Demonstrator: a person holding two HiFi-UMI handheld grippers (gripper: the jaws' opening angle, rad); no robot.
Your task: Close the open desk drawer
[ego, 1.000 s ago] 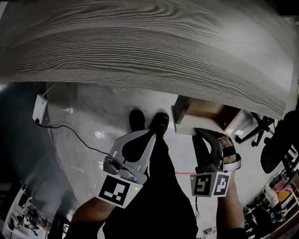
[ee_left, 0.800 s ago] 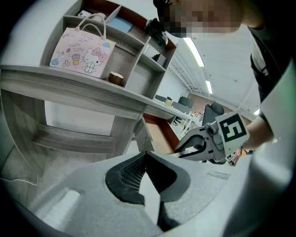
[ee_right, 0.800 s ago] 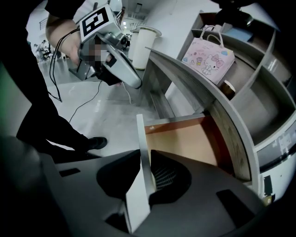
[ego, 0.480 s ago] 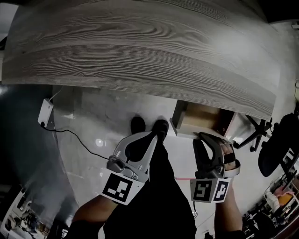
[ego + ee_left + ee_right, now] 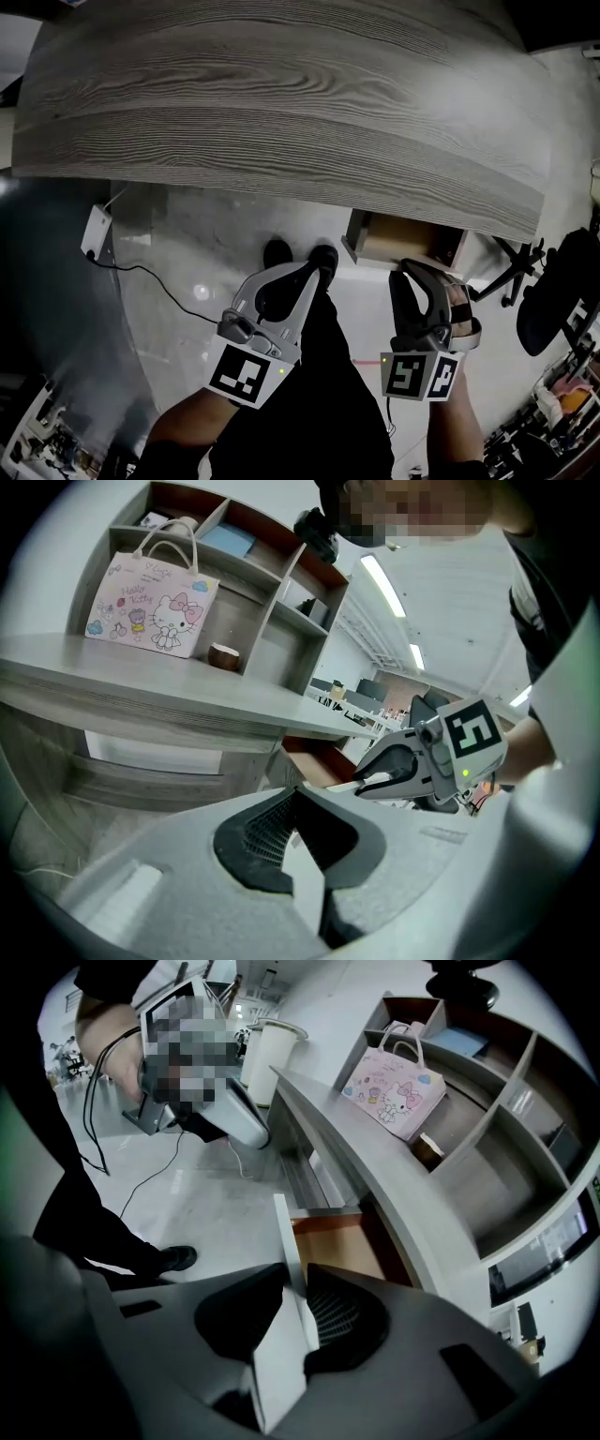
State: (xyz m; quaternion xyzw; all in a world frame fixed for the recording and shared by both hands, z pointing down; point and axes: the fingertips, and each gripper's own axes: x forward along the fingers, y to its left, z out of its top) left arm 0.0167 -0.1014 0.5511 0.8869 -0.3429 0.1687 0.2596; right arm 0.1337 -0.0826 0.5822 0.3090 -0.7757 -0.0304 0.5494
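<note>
The open drawer (image 5: 403,240) sticks out from under the grey wood-grain desk (image 5: 281,103), with a brown inside and a white front panel (image 5: 284,1232). My right gripper (image 5: 405,271) hangs over its front edge, pointing steeply down, jaws open. In the right gripper view the white panel shows in the gap of the right gripper (image 5: 294,1277); I cannot tell if it touches. My left gripper (image 5: 312,270) is left of the drawer over the floor, fingertips together and empty. The left gripper view shows the left gripper (image 5: 296,790), the drawer (image 5: 314,761) and the right gripper (image 5: 367,782).
A pink cartoon-cat bag (image 5: 155,602) and a shelf unit (image 5: 487,1101) stand on the desk. A white power adapter (image 5: 96,232) with a black cable lies on the floor at left. The person's shoes (image 5: 300,253) are near the drawer. An office chair (image 5: 553,300) is at right.
Both grippers have risen slightly from the floor. The right gripper's jaws stand wider than a second ago. The head view has shifted, showing more of the desk top.
</note>
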